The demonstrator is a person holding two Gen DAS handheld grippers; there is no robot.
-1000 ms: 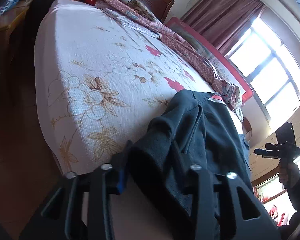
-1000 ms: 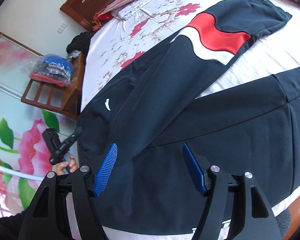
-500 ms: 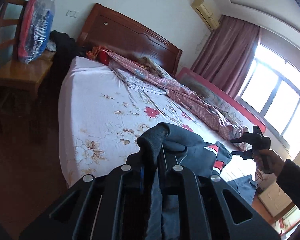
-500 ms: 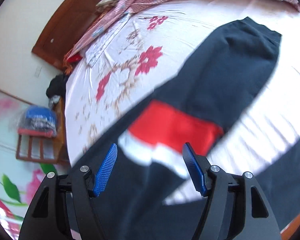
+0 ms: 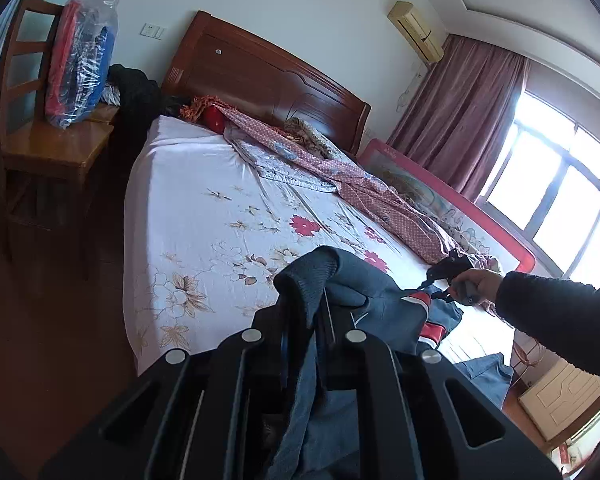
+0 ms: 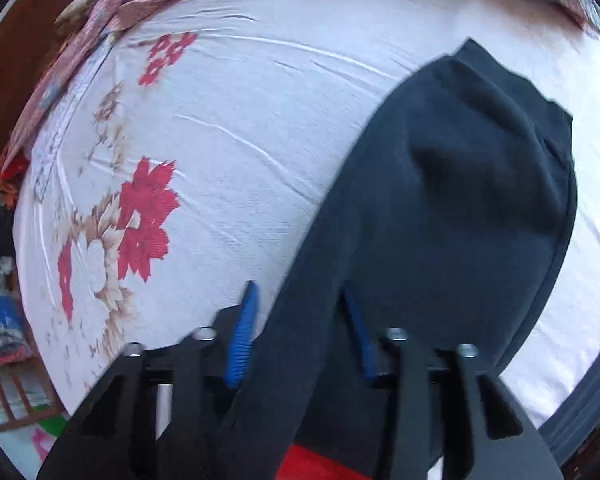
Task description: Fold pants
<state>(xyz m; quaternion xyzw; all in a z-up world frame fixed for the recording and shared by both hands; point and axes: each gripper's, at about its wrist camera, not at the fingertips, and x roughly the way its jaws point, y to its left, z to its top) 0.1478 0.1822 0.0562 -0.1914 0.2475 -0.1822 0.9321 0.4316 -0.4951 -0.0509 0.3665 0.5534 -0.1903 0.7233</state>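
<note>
The dark pants (image 6: 460, 200) with a red and white patch (image 5: 416, 300) lie across the floral bed sheet (image 6: 240, 160). My left gripper (image 5: 306, 320) is shut on a bunched edge of the pants (image 5: 380, 300), and holds it up above the near edge of the bed. My right gripper (image 6: 300, 320) points down at one pant leg, between the red patch (image 6: 316, 464) and the cuff. Its jaws are closing, and the leg's cloth fills the gap between the blue pads (image 6: 242, 340). In the left wrist view the right gripper (image 5: 436, 280) is in a person's hand (image 5: 476, 284).
A wooden headboard (image 5: 260, 76) closes the far end of the bed. A rumpled patterned quilt (image 5: 340, 176) runs along the far side by a red bed rail (image 5: 460, 208). Left of the bed stands a wooden chair (image 5: 52, 140) with a plastic bag (image 5: 80, 60) on it, and dark clothes (image 5: 136, 96) beside it.
My left gripper closed on the pants edge and lifted it, tilting up. My right gripper swept along the leg past the red patch, and its jaws narrowed around the cloth.
</note>
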